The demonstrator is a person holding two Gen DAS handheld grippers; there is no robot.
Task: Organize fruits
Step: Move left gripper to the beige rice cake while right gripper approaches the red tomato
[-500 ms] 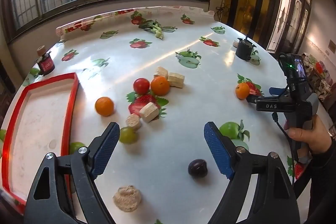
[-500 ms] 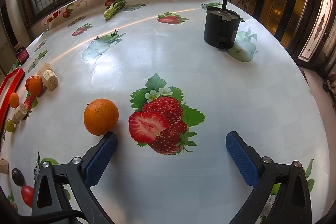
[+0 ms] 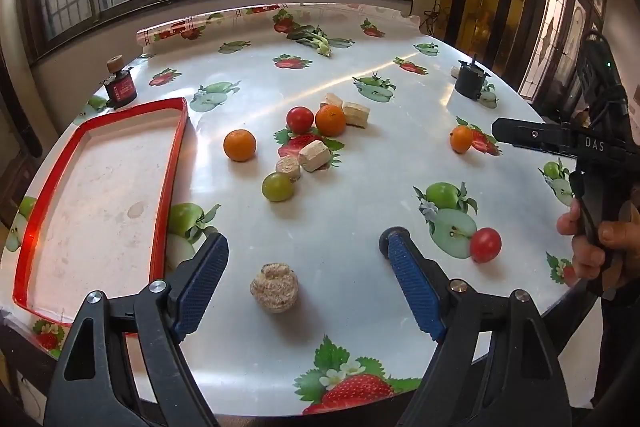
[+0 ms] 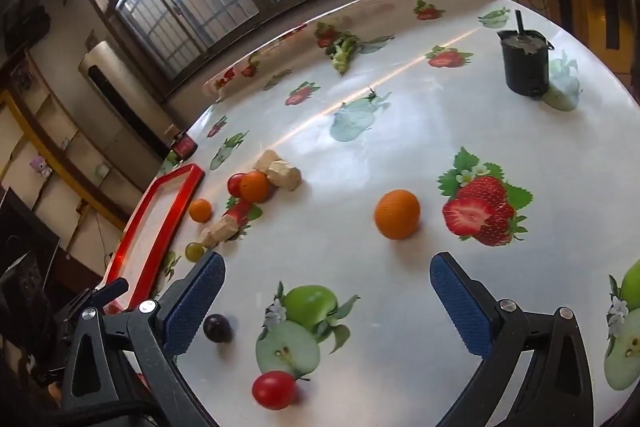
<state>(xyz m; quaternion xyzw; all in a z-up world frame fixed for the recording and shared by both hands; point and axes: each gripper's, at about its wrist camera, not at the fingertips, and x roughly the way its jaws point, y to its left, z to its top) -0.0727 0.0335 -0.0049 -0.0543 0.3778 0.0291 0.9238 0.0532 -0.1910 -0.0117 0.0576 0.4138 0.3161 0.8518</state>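
Note:
Fruit lies loose on the table: oranges (image 3: 239, 145) (image 3: 330, 120) (image 3: 461, 139), red tomatoes (image 3: 300, 119) (image 3: 485, 245) and a green grape (image 3: 277, 187). The red-rimmed tray (image 3: 173, 163) at the left holds nothing. My left gripper (image 3: 305, 247) is open above the near edge, with a round beige biscuit (image 3: 274, 287) lying between its fingers, untouched. My right gripper (image 4: 326, 267) is open too. An orange (image 4: 397, 214) sits just beyond its fingertips, a dark plum (image 4: 217, 327) beside its left finger, and a red tomato (image 4: 274, 389) below.
Beige blocks (image 3: 314, 155) (image 3: 356, 114) are mixed among the fruit. A black pot (image 4: 524, 65) stands at the far right, a small red-labelled bottle (image 3: 120, 87) behind the tray, and a leafy green sprig (image 3: 316, 39) at the back. A hand (image 3: 592, 239) holds the right gripper's handle.
My left gripper has drawn back, so the biscuit now lies between its fingers and the plum is out of sight. The right gripper has pulled back and swung left; the orange is farther ahead.

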